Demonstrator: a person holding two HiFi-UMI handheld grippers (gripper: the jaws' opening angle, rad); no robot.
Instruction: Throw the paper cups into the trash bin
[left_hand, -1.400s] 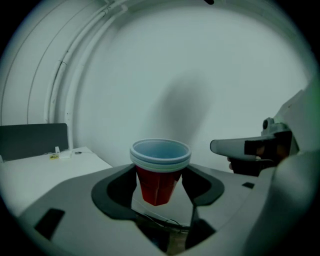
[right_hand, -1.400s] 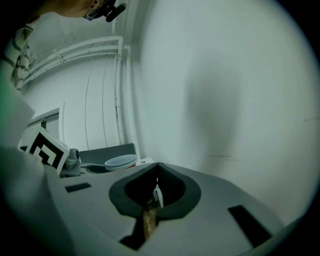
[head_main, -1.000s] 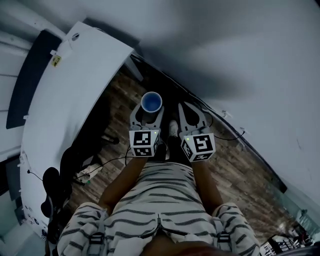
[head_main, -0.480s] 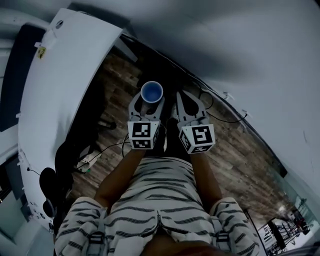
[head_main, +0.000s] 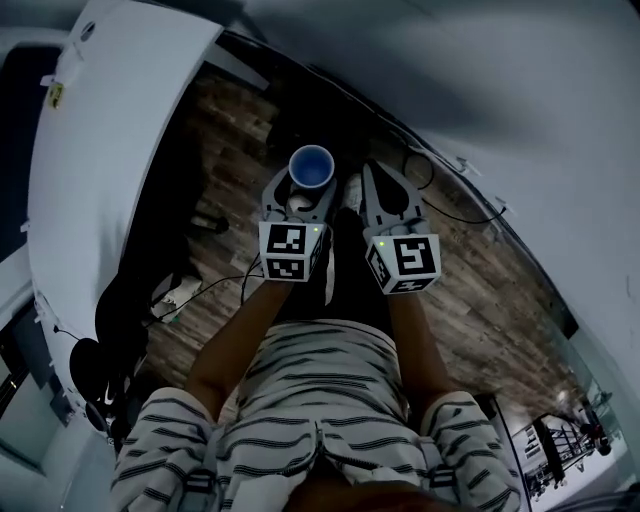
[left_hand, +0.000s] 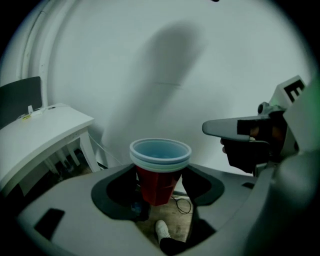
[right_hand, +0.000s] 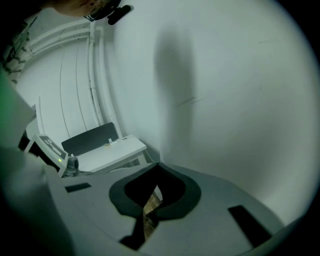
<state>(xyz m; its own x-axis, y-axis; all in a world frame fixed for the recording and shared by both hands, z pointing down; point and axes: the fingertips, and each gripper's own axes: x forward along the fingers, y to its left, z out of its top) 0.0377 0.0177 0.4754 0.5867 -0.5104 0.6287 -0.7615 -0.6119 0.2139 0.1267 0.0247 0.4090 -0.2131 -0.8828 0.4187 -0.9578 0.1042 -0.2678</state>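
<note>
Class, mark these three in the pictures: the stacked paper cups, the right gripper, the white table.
paper cups (left_hand: 159, 175), left gripper view, on the red side wall below the pale rims.
right gripper (head_main: 376, 180), head view, at the tips of its closed jaws.
white table (head_main: 110, 150), head view, on its bare top.

Red paper cups with blue inside, white desk, brown wood-grain floor, black-striped white shirt

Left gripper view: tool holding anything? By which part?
Yes: left tool grips the stacked paper cups by the red side wall, below the rims.
</note>
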